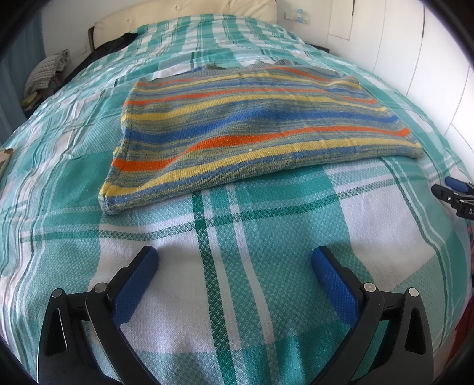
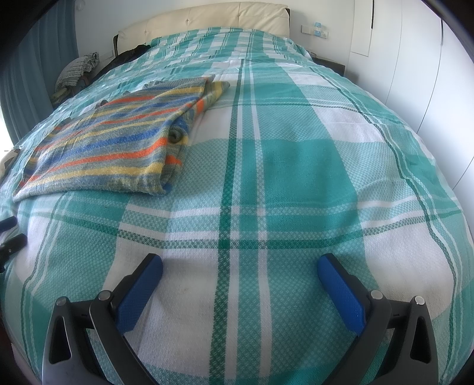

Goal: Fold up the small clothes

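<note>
Blue pads (image 1: 134, 291) of the left gripper (image 1: 235, 260) sit closest, spread wide over bare bedspread (image 1: 266, 266) near the foot edge of the bed, holding nothing. Beyond them lies the sweater (image 1: 251, 124), a striped knit in orange, yellow, blue and grey, folded into a flat rectangle with its long side across the bed. It rests on the bedspread (a teal and white plaid with thin dark green lines), clear of both grippers.

From the right wrist view the right gripper (image 2: 240, 266) also stands wide apart and empty, above the plaid near the foot edge. That view puts the sweater (image 2: 100, 148) toward the left side of the bed, about midway along it, with layers of cloth showing at its right edge and a striped bit poking out at the far right corner. The right gripper's tip (image 1: 456, 195) shows at the right rim of the left view, well apart from the sweater.

At the head end stands a cream headboard (image 2: 219, 17). Some dark stuff (image 2: 130, 54) and a bundle of knit cloth (image 2: 77, 66) sit by the bed's far left corner.
</note>
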A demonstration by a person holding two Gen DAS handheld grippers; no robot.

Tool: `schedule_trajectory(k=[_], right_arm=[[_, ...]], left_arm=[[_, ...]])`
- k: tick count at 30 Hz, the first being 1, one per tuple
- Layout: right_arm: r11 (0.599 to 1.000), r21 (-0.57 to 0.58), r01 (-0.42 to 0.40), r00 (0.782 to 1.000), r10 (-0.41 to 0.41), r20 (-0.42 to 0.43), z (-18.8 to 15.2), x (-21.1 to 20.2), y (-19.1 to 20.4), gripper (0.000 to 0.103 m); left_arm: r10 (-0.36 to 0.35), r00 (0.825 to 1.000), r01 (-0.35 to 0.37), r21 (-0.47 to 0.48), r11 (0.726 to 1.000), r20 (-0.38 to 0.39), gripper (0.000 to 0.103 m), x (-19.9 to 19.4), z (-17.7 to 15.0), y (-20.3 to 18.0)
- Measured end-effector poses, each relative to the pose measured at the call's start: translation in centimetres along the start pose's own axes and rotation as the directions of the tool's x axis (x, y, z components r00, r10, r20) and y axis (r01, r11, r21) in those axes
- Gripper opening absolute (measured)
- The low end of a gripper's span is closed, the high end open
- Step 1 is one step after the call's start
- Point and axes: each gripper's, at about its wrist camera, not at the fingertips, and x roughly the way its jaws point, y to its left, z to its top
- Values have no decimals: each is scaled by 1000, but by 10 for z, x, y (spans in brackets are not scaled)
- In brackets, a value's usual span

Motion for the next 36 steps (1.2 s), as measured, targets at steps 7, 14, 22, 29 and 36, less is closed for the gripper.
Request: schedule_trajectory(k=[7, 14, 22, 29, 36], right_arm=[[991, -23, -129, 979, 124, -164, 39, -3, -12, 103], [924, 120, -364, 919, 377, -115, 133, 13, -43, 103], [804, 336, -491, 781, 577, -240, 207, 117, -38, 71], [815, 312, -489, 788, 566, -244, 243, 155, -9, 13], [809, 133, -573, 786, 588, -192, 287, 102, 65, 12]], left_arm=[[-64, 998, 63, 84, 994, 13, 101, -42, 15, -38], [-258, 966, 252, 226, 941, -2, 100, -6, 78, -139], [-247, 968, 245, 354, 903, -40, 79, 55, 111, -207], [-324, 946, 316, 252, 915, -13, 12, 53, 120, -189], [-384, 914, 394, -55, 918, 132, 11, -10, 122, -66]])
